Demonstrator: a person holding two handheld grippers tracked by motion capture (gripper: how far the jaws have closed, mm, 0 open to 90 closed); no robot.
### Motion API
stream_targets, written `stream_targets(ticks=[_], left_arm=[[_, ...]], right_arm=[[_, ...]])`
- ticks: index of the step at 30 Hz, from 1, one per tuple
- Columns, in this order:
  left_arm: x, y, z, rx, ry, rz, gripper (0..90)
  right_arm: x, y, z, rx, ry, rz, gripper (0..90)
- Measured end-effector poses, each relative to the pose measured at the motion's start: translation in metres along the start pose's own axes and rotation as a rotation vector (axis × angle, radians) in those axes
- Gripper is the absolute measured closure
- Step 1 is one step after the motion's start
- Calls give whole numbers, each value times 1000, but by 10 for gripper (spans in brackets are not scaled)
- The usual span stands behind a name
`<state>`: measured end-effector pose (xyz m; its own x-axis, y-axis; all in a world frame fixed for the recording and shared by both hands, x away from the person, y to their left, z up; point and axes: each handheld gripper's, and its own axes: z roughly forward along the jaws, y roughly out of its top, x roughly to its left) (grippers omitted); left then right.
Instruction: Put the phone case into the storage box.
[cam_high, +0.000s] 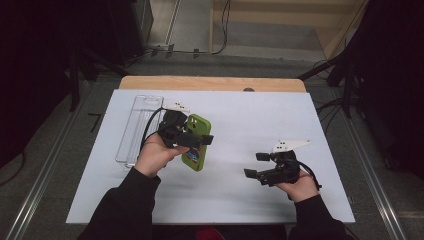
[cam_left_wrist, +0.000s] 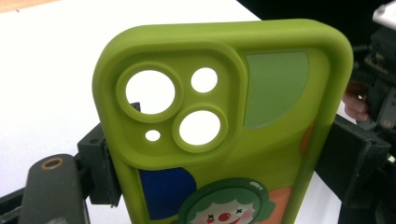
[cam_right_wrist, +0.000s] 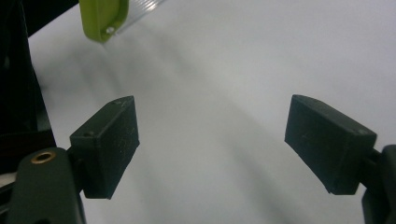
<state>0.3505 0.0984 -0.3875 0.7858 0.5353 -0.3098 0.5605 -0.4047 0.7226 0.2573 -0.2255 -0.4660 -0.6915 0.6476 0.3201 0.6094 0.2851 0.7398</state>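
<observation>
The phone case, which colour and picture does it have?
The case is lime green with a clown face plus blue, orange and pale green patches; the left gripper view shows it best.

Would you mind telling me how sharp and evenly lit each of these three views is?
High view: the white table cover is bright, the surroundings nearly black. Left gripper view: the green phone case is sharp, and the table seen through its camera holes is blown out to white. Right gripper view: the open right tongs are fairly sharp, with soft shadow streaks across the cover and the case corner blurred.
</observation>
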Motion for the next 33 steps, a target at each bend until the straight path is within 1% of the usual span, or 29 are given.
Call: stream_targets(ticks=[5, 9, 12, 14, 17, 19, 23, 28, 33], left_arm=[[1, 1, -3, 0, -5, 4, 168], [1, 3, -6, -6, -5, 5, 167], [2, 4, -9, -10, -7, 9, 168], [3, 5, -12, -13, -9, 11, 168], [4, 7, -17, -15, -11, 18, 168], [5, 8, -20, -20, -10, 18, 168], [7, 10, -26, -27, -8, 16, 167], [8, 12, -34, -31, -5, 19, 167], [11, 14, -42, -44, 7, 9, 167]], right_arm=[[-2, -9, -1, 4, 8, -3, 161], [-4, -14, -4, 9, 4, -3, 161], [-6, -18, -6, 15, 0, -7, 161], [-7, -21, -7, 11, 2, -4, 161], [-9, -26, -8, 16, 11, -14, 162], [-9, -28, -10, 21, 8, -15, 162], [-11, -32, -12, 29, 3, -9, 162], [-11, -34, -14, 37, -2, -20, 162], [-14, -36, -14, 37, -5, -14, 162]])
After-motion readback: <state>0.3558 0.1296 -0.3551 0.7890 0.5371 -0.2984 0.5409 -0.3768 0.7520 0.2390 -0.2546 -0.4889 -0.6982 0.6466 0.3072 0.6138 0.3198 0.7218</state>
